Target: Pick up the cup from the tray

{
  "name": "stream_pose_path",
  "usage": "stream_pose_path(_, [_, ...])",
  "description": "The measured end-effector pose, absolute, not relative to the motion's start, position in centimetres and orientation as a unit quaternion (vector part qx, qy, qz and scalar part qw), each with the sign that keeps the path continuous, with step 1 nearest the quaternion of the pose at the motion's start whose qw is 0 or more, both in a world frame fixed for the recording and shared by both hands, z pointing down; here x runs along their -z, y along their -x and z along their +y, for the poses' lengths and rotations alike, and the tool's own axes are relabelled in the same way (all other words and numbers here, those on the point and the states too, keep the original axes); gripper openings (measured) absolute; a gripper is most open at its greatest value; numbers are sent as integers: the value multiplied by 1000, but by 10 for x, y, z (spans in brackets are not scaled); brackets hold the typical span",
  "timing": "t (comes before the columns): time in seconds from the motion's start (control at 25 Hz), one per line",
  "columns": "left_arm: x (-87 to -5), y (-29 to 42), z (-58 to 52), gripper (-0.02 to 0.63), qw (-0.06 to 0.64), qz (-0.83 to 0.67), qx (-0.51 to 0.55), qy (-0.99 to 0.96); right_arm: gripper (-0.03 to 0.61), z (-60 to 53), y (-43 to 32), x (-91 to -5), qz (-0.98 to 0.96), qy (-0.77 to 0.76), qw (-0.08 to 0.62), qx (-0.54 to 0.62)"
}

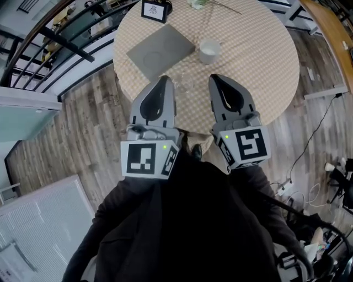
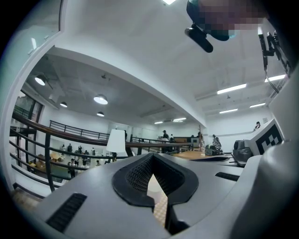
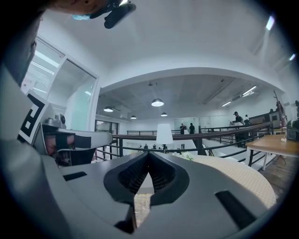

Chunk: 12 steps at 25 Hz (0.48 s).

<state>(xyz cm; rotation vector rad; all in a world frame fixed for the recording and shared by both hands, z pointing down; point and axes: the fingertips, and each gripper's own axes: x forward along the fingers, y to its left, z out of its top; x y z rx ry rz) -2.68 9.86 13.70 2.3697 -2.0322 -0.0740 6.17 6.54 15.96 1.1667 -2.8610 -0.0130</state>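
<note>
A white cup (image 1: 209, 50) stands on the checked tablecloth just off the right corner of a flat grey tray (image 1: 160, 49). Both grippers hover over the near part of the round table (image 1: 259, 60), pointing away from me and short of the cup. My left gripper (image 1: 164, 79) is shut, with nothing between its jaws (image 2: 152, 175). My right gripper (image 1: 214, 77) is also shut and empty (image 3: 148, 170), its tip below the cup in the head view. Both gripper views look level across the room; the cup does not show in either.
A small framed sign (image 1: 154, 10) stands at the table's far edge, with plant stems (image 1: 212, 5) beside it. What looks like a clear glass (image 1: 185, 82) sits between the gripper tips. Dark railings (image 1: 60, 38) run to the left. Cables (image 1: 309, 143) lie on the wooden floor at right.
</note>
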Motion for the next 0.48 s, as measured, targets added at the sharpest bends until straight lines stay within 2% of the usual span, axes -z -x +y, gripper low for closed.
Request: stream_pose_path(0.48, [-145,30,96,6,18,-645,19,-763,8,65,-60,-166,-923,-383,30,1])
